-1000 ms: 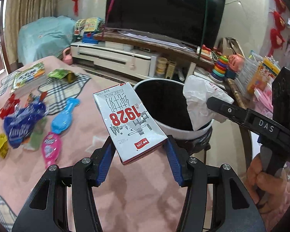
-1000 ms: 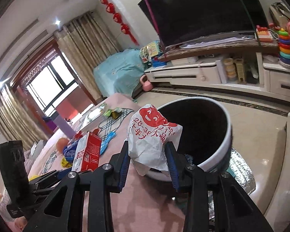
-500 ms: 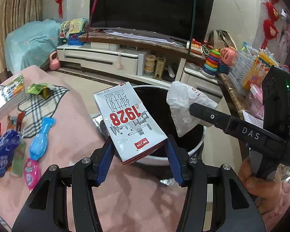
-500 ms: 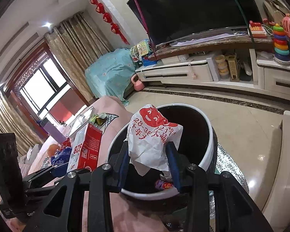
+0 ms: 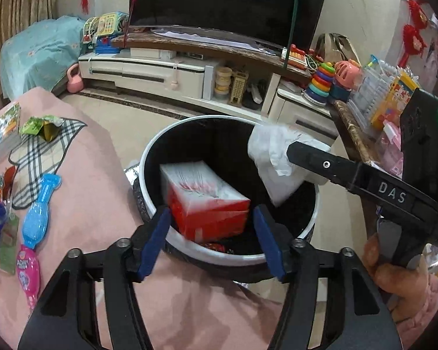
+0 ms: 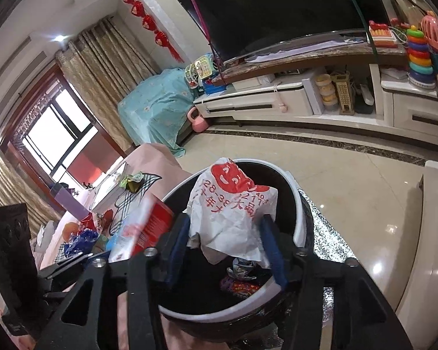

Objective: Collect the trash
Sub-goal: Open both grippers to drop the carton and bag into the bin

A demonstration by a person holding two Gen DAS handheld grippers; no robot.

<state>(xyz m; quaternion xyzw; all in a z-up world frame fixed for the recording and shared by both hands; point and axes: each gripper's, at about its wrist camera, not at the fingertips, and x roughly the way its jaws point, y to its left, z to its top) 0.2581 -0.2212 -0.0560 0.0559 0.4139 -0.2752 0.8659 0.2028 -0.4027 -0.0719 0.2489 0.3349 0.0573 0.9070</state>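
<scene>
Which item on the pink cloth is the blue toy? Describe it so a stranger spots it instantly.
Start at the round trash bin with the white rim, then look left onto the pink tablecloth. The blue toy lies just below the checked cloth and above a pink toy of the same shape. It is the only plain sky-blue, spoon-shaped plastic piece there.

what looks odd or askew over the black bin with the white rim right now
The red and white milk carton is tilted and motion-blurred over the black bin, between the opening left gripper jaws. The crumpled white paper bag hangs between the opening right gripper jaws.
</scene>
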